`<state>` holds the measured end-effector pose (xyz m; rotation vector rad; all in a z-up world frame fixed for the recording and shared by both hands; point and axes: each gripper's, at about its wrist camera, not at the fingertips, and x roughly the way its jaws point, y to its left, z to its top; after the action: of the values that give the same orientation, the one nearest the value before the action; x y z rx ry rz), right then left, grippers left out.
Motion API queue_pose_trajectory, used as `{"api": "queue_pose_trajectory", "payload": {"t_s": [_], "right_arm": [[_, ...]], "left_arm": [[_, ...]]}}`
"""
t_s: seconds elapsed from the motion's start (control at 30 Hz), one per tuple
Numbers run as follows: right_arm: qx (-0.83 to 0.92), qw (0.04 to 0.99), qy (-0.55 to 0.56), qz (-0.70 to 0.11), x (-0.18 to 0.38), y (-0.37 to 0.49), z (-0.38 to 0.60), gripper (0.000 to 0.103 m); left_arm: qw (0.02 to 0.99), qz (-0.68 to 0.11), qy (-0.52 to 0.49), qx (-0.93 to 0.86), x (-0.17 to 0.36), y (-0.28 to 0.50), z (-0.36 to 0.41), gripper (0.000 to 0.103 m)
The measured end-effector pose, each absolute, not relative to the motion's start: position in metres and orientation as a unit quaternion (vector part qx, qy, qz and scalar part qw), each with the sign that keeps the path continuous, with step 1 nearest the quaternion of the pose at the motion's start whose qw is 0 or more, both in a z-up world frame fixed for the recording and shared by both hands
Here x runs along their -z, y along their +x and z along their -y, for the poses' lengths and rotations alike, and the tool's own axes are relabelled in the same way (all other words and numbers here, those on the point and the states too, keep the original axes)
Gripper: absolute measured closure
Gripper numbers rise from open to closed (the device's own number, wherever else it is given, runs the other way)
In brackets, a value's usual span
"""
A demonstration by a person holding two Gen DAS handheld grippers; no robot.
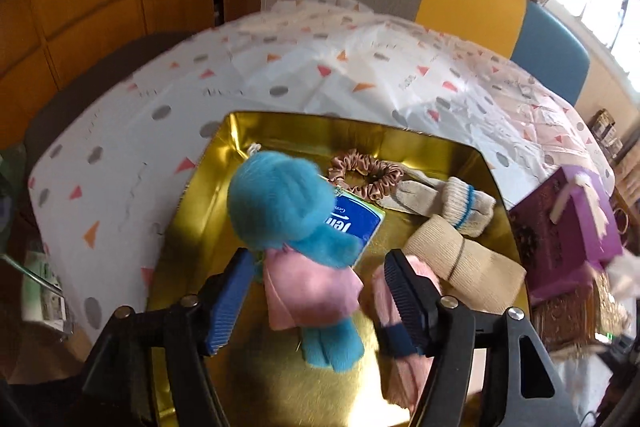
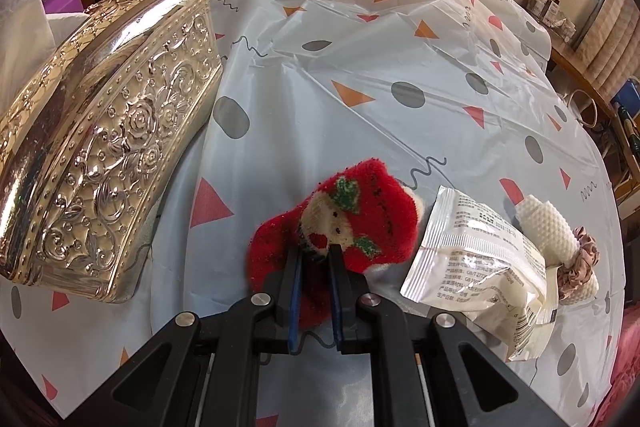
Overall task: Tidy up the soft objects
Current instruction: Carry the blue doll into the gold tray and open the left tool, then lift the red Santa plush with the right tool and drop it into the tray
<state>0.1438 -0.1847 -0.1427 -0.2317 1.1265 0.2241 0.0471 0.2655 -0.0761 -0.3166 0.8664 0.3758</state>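
Gripping the red sock (image 2: 344, 223) with my right gripper (image 2: 316, 255), I have its jaws clenched on the fabric, on the tablecloth (image 2: 360, 75) right of the silver box (image 2: 108, 143). My left gripper (image 1: 316, 291) is released, spread around the blue-and-pink toy (image 1: 296, 227) in the gold tray (image 1: 200, 211).
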Motion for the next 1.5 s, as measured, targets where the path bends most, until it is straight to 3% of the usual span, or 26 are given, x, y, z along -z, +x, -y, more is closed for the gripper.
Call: {"api": "queue_pose_trajectory", "payload": {"t_s": [0.37,1.0,1.5], "right_arm": [[-0.096,0.837,-0.098,-0.530,0.143,0.147,0.184,0.092],[-0.034,0.845,-0.109,-0.522,0.143,0.145,0.178,0.094],[0.005,0.873,0.050,-0.485,0.104,0.148,0.218,0.095]], "left_arm": [[0.907,-0.374,-0.123,-0.153,0.049,-0.001,-0.241,0.024],[0.923,-0.360,-0.085,-0.105,0.044,-0.031,-0.205,0.022],[0.915,-0.381,-0.088,-0.098,0.061,-0.030,-0.209,0.022]]}}
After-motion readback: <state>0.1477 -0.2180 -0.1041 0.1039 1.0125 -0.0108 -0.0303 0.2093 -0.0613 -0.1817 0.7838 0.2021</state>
